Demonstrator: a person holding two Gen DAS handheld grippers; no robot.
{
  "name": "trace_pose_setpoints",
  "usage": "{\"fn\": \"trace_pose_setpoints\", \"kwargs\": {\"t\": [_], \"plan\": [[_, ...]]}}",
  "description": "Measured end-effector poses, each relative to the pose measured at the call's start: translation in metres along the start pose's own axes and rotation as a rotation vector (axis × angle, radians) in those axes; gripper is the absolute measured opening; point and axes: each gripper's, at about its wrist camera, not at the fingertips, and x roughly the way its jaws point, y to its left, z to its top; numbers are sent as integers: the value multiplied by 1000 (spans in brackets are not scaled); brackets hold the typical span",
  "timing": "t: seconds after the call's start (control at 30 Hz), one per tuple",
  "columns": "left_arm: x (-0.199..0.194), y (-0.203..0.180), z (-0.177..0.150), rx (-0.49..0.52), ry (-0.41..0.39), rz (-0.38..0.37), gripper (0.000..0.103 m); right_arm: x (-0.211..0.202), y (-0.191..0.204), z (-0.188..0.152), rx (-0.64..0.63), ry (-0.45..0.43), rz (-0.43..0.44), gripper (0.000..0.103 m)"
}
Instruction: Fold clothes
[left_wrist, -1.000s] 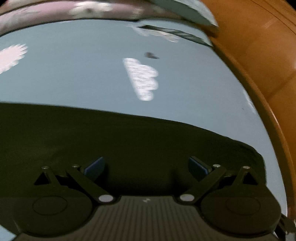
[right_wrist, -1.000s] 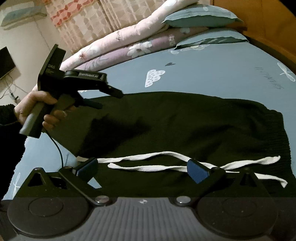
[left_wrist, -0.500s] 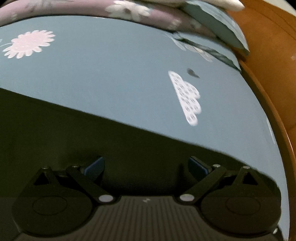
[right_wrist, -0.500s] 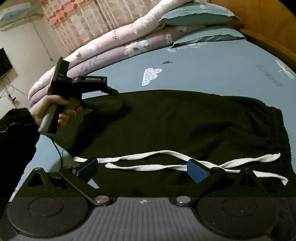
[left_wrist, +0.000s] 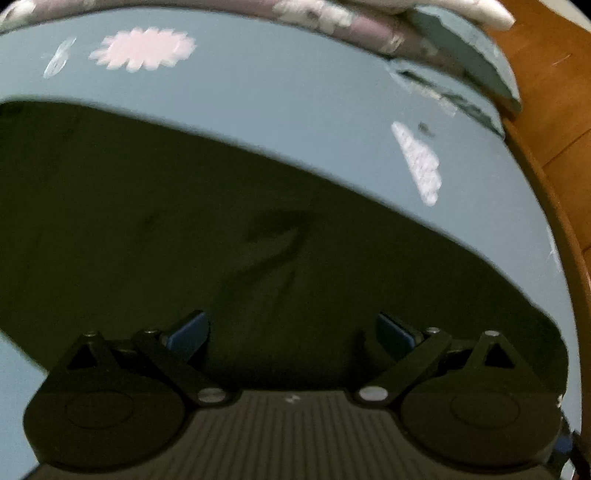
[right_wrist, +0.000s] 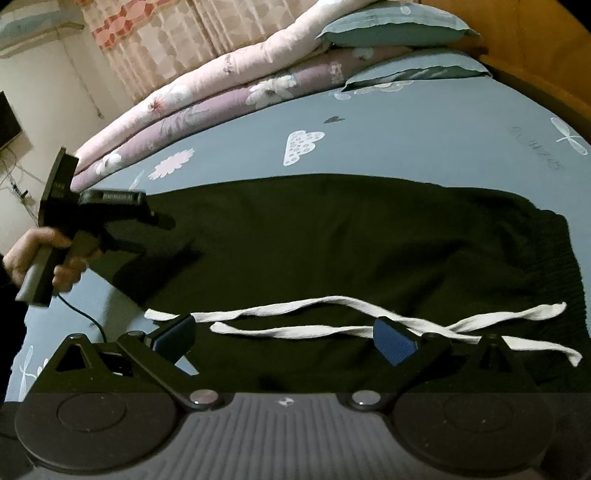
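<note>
A black pair of trousers lies flat across the blue bedsheet, its ribbed waistband at the right. Two white drawstrings trail leftward over the near part. My right gripper hovers open just above the near edge of the garment, over the drawstrings. My left gripper is open low over the black cloth, nothing between its fingers. In the right wrist view that left gripper is held by a hand at the garment's left end.
Folded pink and purple quilts and blue pillows lie along the far side of the bed. A wooden bed frame borders the right. The blue sheet beyond the trousers is bare.
The left gripper has slid leftward along the trousers toward their left end; more black cloth fills its view. The right gripper has held nearly still.
</note>
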Motion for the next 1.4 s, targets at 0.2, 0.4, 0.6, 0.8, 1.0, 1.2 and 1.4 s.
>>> {"fn": "trace_pose_setpoints", "kwargs": {"t": [0.2,0.4,0.6,0.8,1.0,1.2,1.4], "plan": [[-18,-9,-18,43,-1,-27,97,2,13,0,-38,2,15,103],[-11,-29,-35,159,-18,9,97,0,22,0,-50,-8,28,103],[-20,-43,-50,181,-27,9,97,-6,25,2,-64,-23,20,103],[-52,-82,-68,212,-31,-237,97,-14,15,5,-45,-48,-3,103],[-34,-113,-85,224,98,-383,97,-18,9,6,-40,-56,-24,103],[-8,-119,-89,183,181,-380,97,-18,7,6,-35,-60,-17,103],[-13,-110,-80,155,33,-280,97,-16,4,6,-28,-55,-28,103]]}}
